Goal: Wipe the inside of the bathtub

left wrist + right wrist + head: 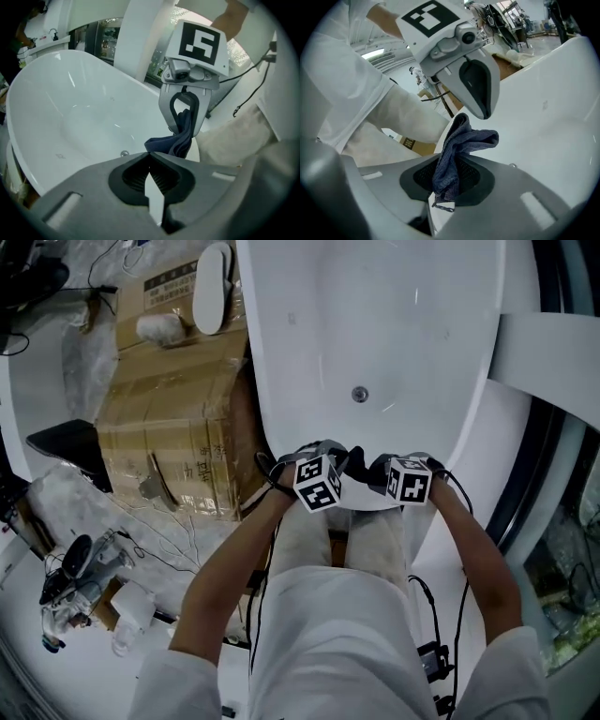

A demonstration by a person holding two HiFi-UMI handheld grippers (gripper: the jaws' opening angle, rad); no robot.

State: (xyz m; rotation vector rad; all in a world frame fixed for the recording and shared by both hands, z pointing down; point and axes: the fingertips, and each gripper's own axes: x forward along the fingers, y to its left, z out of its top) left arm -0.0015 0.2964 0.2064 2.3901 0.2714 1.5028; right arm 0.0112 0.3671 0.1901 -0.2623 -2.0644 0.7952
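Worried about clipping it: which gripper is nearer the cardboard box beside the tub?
Left. The left gripper is at the bathtub rim, close beside the cardboard box; the right gripper, gripping the cloth, lies beyond it.

Storage or staging space, apparently. Evidence: freestanding white bathtub (pixel 394 324) standing beside taped cardboard boxes (pixel 169 427), crumpled plastic sheeting (pixel 80 362), loose cables (pixel 161 532) alongside.

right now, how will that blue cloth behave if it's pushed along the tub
Likely floppy: the cloth sags in folds where the right hand-held gripper pinches it. Probably light, since a small pinch holds it up. It may bunch rather than slide flat on the glossy bathtub.
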